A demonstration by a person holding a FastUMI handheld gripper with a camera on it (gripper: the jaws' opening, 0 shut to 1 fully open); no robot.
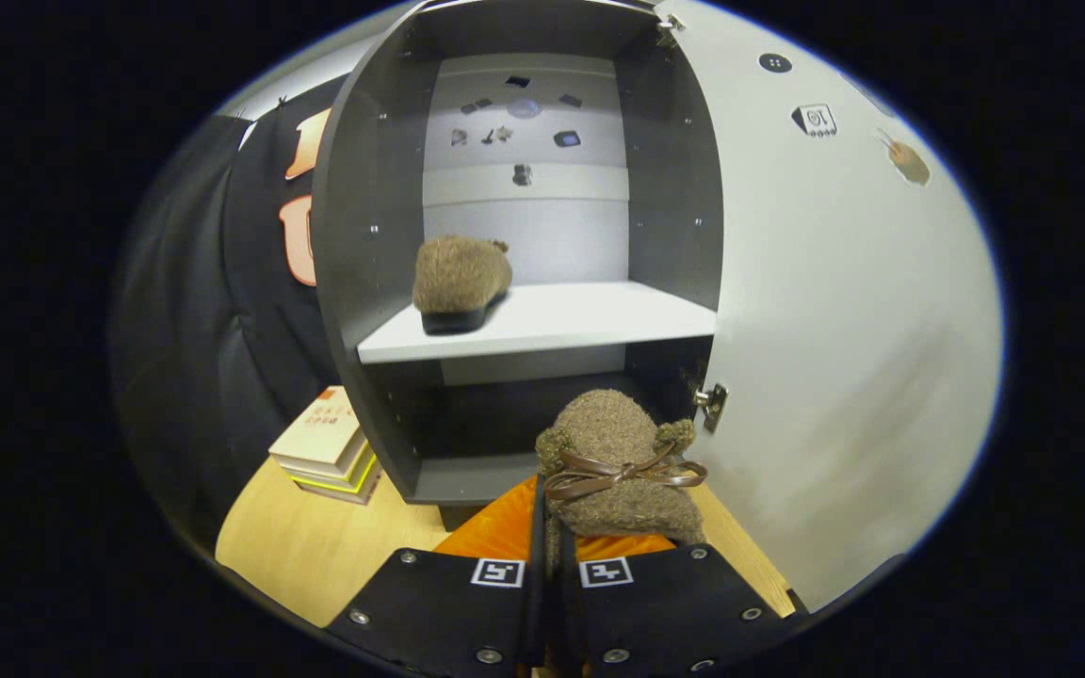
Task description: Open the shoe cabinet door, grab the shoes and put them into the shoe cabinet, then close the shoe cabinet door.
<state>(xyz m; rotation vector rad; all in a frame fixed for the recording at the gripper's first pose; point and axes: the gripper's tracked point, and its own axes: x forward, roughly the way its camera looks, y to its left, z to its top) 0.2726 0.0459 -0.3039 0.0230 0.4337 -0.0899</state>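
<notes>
The shoe cabinet (364,217) stands ahead with its door (844,330) swung wide open to the right. One fuzzy brown slipper (460,281) rests on the left part of the white middle shelf (590,320). A second fuzzy brown slipper (620,463) with a brown bow hangs just ahead of my fingers, in front of the cabinet's lower compartment. My gripper (547,556) is shut on that slipper's rear edge, with the fingers pressed close together around it.
A stack of books (328,444) lies on the wooden floor (316,546) to the left of the cabinet's base. An orange mat (495,532) lies under the held slipper. Black cloth wall stands to the left of the cabinet.
</notes>
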